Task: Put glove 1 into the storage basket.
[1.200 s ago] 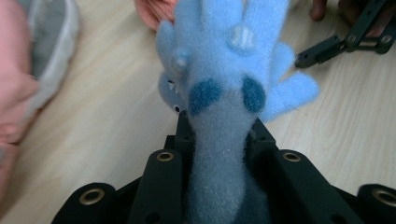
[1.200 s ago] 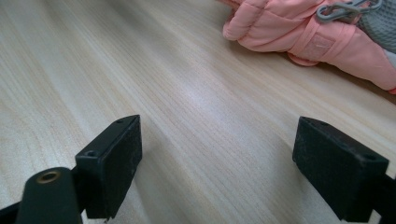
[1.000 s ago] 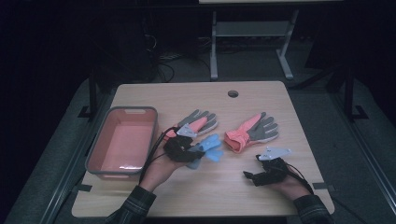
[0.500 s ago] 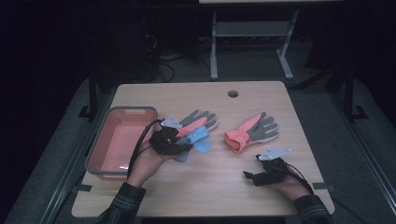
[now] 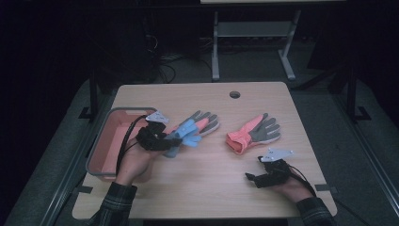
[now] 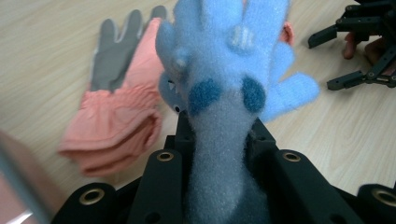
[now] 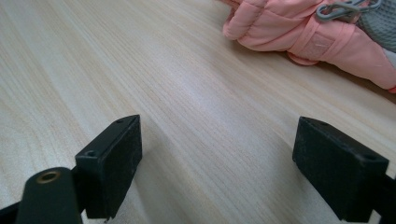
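Dark room all around, with a light wood table [image 5: 202,179] lit up in the middle. Left gripper [image 5: 165,142] is clamped on a fuzzy blue glove [image 5: 186,134] at its cuff end, so the glove's long axis runs straight out from the jaws, fingers pointing away from the gripper toward the table's far right. In the left gripper view the cuff is squeezed tight between the jaws and the fingers fan out beyond them.

Just past the blue glove's fingertips lies a pink-and-grey glove [image 5: 203,122], fingers aimed the same way. A second pink-and-grey glove [image 5: 254,133] sits ahead of the right gripper [image 5: 251,178], cuff end nearer it.

Right gripper rests low over the table, jaws spread wide with nothing between them.

Pink bin [image 5: 104,151] is right beside the left gripper, on its outer side.

Compared with half a second ago, the left gripper and blue glove look about the same spot; a second ago they were farther from the bin. Right gripper hasn't budged.
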Demonstrator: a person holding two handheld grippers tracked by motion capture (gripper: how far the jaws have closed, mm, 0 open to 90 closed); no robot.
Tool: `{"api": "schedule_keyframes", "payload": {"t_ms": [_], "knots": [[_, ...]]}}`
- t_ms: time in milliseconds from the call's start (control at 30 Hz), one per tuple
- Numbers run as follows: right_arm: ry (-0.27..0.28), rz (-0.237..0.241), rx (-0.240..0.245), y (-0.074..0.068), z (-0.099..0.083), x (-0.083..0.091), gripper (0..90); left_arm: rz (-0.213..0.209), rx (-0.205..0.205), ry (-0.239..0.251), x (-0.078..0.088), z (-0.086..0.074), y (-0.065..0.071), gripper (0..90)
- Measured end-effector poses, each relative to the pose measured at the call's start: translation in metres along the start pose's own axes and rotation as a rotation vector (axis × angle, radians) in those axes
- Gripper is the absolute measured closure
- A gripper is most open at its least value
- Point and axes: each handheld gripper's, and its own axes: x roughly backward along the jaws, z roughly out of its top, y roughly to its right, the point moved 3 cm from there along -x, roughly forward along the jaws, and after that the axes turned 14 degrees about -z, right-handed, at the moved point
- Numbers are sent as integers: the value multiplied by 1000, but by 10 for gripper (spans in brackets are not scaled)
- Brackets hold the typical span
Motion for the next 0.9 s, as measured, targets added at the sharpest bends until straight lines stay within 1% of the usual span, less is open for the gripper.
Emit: {"api": "schedule_keyframes", "payload": {"t_ms": [133,267,367,467,667,833,900], "knots": [[0,0,0,0,0,0,155,17,20,18,13,-3,-7,721],[0,0,0,0,0,0,155,36,37,31,22,-5,-12,721],[0,0,0,0,0,0,155,52,42,32,29,-7,-17,721],[0,0,0,0,0,0,155,65,59,42,35,-10,-21,721],[0,0,1,0,0,0,155,111,86,51,49,-18,-34,721],[0,0,0,0,0,0,156,146,117,65,61,-25,-44,721],[0,0,0,0,0,0,155,164,122,67,66,-28,-48,721]]}}
